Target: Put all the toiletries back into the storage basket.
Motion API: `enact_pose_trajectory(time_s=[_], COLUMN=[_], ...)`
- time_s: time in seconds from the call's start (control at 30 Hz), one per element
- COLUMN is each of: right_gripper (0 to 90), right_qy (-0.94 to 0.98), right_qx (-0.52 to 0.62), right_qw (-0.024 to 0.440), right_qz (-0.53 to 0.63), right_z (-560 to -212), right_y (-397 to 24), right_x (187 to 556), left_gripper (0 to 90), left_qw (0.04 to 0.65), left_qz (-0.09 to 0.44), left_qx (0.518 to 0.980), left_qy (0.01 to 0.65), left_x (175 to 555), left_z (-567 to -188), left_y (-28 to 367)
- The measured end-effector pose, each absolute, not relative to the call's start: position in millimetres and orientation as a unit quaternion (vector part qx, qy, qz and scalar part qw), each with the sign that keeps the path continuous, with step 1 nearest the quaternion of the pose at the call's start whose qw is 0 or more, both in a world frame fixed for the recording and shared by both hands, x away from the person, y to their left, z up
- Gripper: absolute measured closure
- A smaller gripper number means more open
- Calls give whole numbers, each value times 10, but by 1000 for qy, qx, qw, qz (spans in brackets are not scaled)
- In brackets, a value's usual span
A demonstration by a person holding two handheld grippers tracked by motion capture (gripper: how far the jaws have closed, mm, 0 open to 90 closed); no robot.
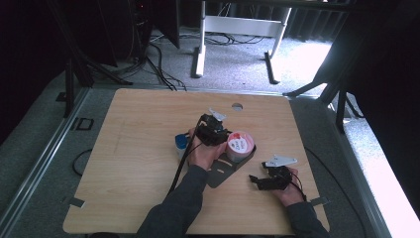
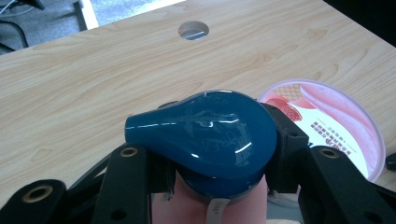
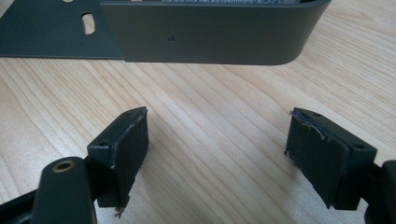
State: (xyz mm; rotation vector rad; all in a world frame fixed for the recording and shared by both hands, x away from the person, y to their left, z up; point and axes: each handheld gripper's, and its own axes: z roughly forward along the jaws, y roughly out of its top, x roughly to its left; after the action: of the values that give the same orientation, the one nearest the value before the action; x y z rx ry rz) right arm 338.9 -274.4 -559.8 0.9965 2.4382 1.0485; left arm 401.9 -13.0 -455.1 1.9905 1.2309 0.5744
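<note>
Gripping a blue pump cap [image 2: 205,133] of a pink bottle, left tongs [image 2: 210,172] sit mid-frame in the high view, jaws pinching it, just beside a pink-lidded tub [image 1: 239,145] in a dark metal bracket [image 3: 210,32]. Right tongs [image 3: 217,161] lower right, jaws spread over bare worktop [image 1: 138,148].

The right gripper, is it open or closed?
Open. In the right gripper view the right gripper's two jaws stand wide apart with bare table between them, holding nothing. A dark metal bracket lies just ahead.
</note>
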Motion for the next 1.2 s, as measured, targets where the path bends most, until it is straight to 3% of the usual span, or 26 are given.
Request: enact_pose_trajectory(time_s=[1.2], right_gripper=[209], right_qy=[850], right_qx=[348], right_qw=[152], right_qz=[365], right_z=[-5597], right_y=[-2743], right_x=[3388], left_gripper=[530], left_qw=[382], left_qz=[224], left_qx=[750], left_qy=[492], left_x=[4295], left_z=[-4594], left_y=[-173])
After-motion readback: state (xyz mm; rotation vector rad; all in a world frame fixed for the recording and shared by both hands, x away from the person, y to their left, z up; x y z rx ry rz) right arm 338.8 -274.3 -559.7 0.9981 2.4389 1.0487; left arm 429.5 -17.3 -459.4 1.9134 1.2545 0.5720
